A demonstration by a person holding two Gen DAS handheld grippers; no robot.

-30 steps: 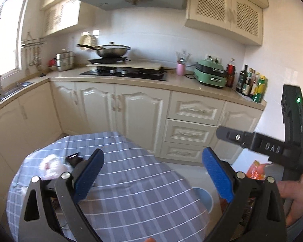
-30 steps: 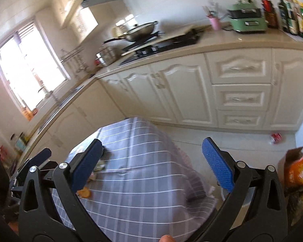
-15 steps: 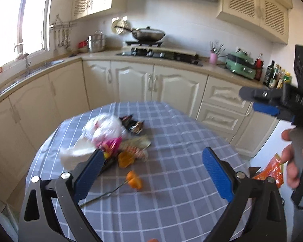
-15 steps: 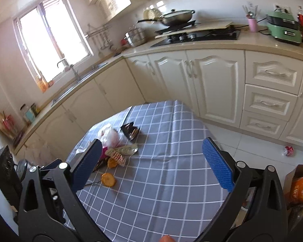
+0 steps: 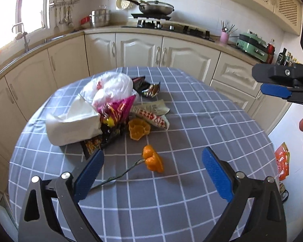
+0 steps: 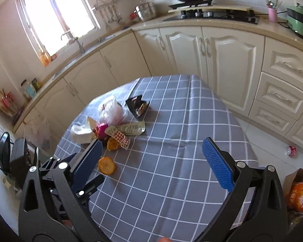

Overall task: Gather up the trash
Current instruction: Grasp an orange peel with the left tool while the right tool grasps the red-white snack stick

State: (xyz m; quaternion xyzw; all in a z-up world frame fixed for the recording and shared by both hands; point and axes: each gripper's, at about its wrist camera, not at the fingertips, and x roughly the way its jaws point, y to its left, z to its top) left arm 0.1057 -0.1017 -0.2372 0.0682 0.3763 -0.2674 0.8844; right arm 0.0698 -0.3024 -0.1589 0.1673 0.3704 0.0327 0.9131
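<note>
Left wrist view: my left gripper [image 5: 151, 173] hangs spread wide and empty above the round table under a grey cloth with white checks [image 5: 192, 125], where the rubbish lies heaped. I take the crumpled white plastic bag [image 5: 111, 86] as my landmark. Just in front of the bag sits a folded white paper napkin wad [image 5: 70, 125], and touching it a torn magenta foil snack wrapper [image 5: 117, 109]. Behind the bag lies an open black foil packet [image 5: 147, 86]; beside the magenta wrapper, a flat red-and-white checked wrapper [image 5: 153, 115] and a cupped piece of orange peel [image 5: 138, 129]. Nearest me, well clear of the bag, rests a second orange peel on a thin stem [image 5: 152, 160].

In the right wrist view, my right gripper [image 6: 151, 161] is likewise splayed with nothing between its blue ribbed pads [image 6: 217, 161].

All of it looks featherlight. The films should crumple and slide, so I would pinch a raised fold or edge, not a flat face. The peels seem soft yet springy; the curled rim offers the best bite. The napkin should compress easily.
</note>
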